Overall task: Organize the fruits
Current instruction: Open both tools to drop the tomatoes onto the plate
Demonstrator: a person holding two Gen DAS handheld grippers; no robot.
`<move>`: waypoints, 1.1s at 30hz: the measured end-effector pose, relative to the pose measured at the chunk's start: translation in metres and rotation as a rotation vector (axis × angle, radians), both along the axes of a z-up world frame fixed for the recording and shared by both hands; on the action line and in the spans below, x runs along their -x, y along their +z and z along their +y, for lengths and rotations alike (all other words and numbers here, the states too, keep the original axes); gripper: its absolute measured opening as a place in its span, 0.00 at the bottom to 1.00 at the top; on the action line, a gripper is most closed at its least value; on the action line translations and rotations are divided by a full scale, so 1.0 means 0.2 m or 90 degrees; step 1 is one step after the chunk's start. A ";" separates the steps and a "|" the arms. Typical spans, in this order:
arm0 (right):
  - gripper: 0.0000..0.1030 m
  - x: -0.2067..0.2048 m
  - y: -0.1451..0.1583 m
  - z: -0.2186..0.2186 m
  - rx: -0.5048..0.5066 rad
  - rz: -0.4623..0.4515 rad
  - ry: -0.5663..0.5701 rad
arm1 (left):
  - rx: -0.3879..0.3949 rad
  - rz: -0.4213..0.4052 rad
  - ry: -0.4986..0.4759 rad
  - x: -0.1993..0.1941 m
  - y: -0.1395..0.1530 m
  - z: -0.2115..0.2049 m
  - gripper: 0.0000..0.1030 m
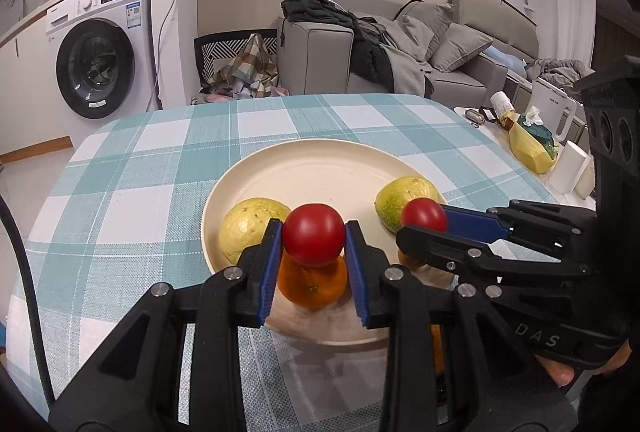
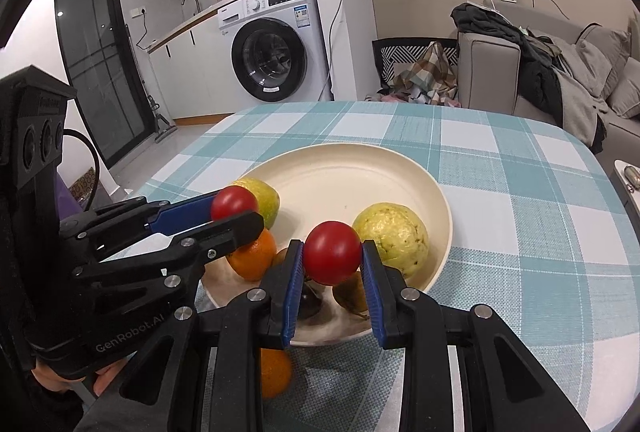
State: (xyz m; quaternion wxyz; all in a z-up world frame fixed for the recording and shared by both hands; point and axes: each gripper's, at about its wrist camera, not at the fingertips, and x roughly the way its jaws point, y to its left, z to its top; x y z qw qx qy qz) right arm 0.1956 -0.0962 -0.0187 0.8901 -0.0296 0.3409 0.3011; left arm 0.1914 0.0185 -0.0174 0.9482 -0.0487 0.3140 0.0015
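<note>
**Two tomatoes held over the plate**

On the checked tablecloth point(image 1: 132, 168) stands a cream plate point(image 1: 320, 160). At its left side lies a yellow-green guava point(image 1: 248, 228). Just beside it, the left gripper point(image 1: 314, 238) is clamped on a red tomato point(image 1: 314, 240), held above an orange point(image 1: 312, 284) on the plate's near part. Further right, a second guava point(image 1: 394, 202) lies by the plate's right rim. In front of it the right gripper point(image 2: 332, 258) grasps a second tomato point(image 2: 332, 258), blue pads pressed on both sides. Another orange point(image 2: 274, 372) lies off the plate, on the cloth near its front rim.
</note>
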 end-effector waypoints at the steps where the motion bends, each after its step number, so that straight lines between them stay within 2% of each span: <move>1: 0.29 0.00 0.00 0.00 0.000 0.003 0.000 | 0.001 0.000 0.002 0.00 0.00 0.00 0.27; 14: 0.29 -0.03 -0.02 0.01 0.007 0.017 -0.005 | -0.013 -0.006 0.002 0.00 0.00 0.01 0.27; 18: 0.33 -0.02 -0.02 0.03 0.020 0.010 -0.003 | -0.013 -0.008 0.003 0.01 0.00 0.00 0.27; 27: 0.42 -0.01 -0.02 -0.01 0.001 0.008 -0.011 | -0.018 -0.016 0.006 0.03 0.01 -0.01 0.29; 33: 0.53 0.00 0.00 -0.03 -0.009 -0.004 -0.024 | 0.006 -0.013 0.040 0.04 0.01 0.05 0.51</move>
